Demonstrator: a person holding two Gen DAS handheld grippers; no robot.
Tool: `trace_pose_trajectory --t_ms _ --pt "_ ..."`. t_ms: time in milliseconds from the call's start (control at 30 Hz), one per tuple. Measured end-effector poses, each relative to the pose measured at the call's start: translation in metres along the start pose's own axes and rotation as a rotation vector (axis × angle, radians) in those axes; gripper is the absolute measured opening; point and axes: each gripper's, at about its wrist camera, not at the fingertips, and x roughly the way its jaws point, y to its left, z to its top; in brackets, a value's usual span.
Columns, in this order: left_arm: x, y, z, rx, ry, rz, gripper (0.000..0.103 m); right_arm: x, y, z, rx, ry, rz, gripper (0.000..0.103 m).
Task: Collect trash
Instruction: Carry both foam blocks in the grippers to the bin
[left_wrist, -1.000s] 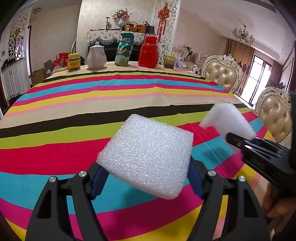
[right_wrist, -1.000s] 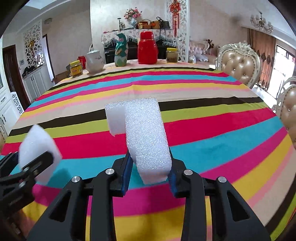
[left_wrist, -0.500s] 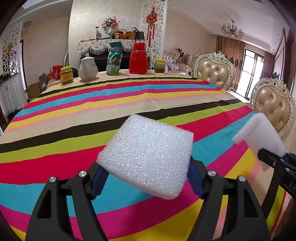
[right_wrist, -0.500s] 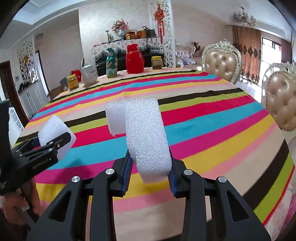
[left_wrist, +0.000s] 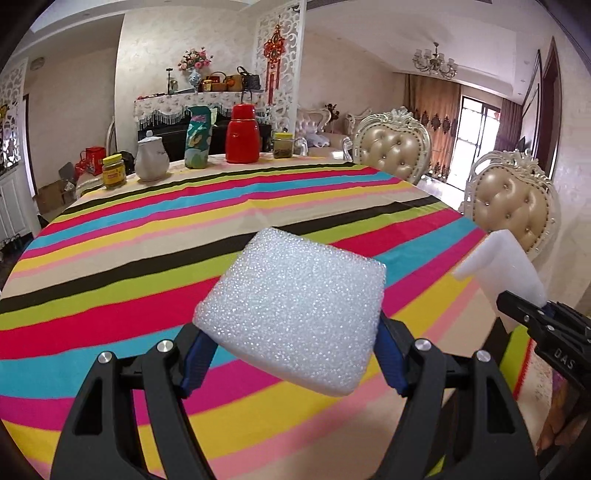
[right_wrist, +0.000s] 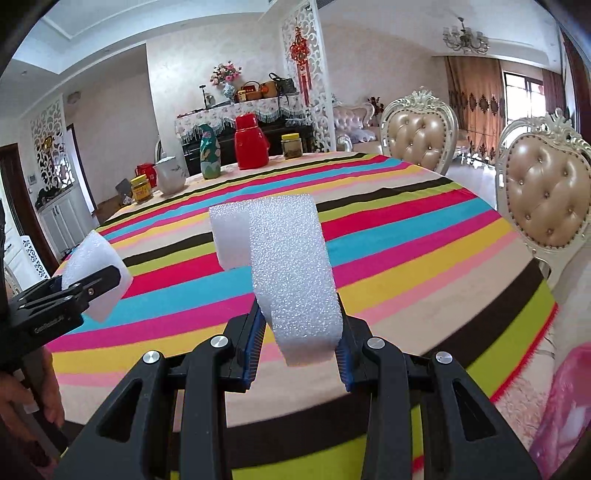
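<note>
My left gripper (left_wrist: 291, 354) is shut on a flat white foam slab (left_wrist: 295, 310) and holds it above the striped tablecloth (left_wrist: 147, 258). My right gripper (right_wrist: 299, 339) is shut on an L-shaped white foam piece (right_wrist: 291, 269) held upright above the table's near edge. The right gripper and its foam (left_wrist: 506, 266) show at the right of the left wrist view. The left gripper and its foam (right_wrist: 96, 273) show at the left of the right wrist view.
Jars (left_wrist: 112, 171), a white teapot (left_wrist: 151, 158), a green packet (left_wrist: 197, 138) and a red flask (left_wrist: 242, 134) stand at the table's far edge. Two padded chairs (right_wrist: 546, 195) stand at the right. A pink bag (right_wrist: 569, 406) is low at the right.
Both grippers have drawn back and swung right with their foam pieces. The table's near edge and the pink bag have come into the right wrist view.
</note>
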Motion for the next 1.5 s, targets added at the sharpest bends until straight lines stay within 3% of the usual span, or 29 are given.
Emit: trace_pose_trajectory --t_ms 300,733,1133,1500 --pt "-0.014 -0.035 -0.032 0.047 0.014 -0.045 0.072 -0.032 -0.018 -0.023 -0.003 -0.026 0.014 0.034" --pt "0.002 -0.092 -0.046 0.156 0.058 -0.108 0.072 -0.059 -0.047 -0.048 0.0 -0.053 0.007 0.034" --pt "0.006 -0.146 -0.046 0.218 0.047 -0.18 0.072 -0.074 -0.091 -0.075 0.046 -0.03 -0.085 0.034" --pt "0.009 -0.204 -0.045 0.278 0.028 -0.288 0.073 -0.114 -0.139 -0.082 0.092 -0.085 -0.236 0.034"
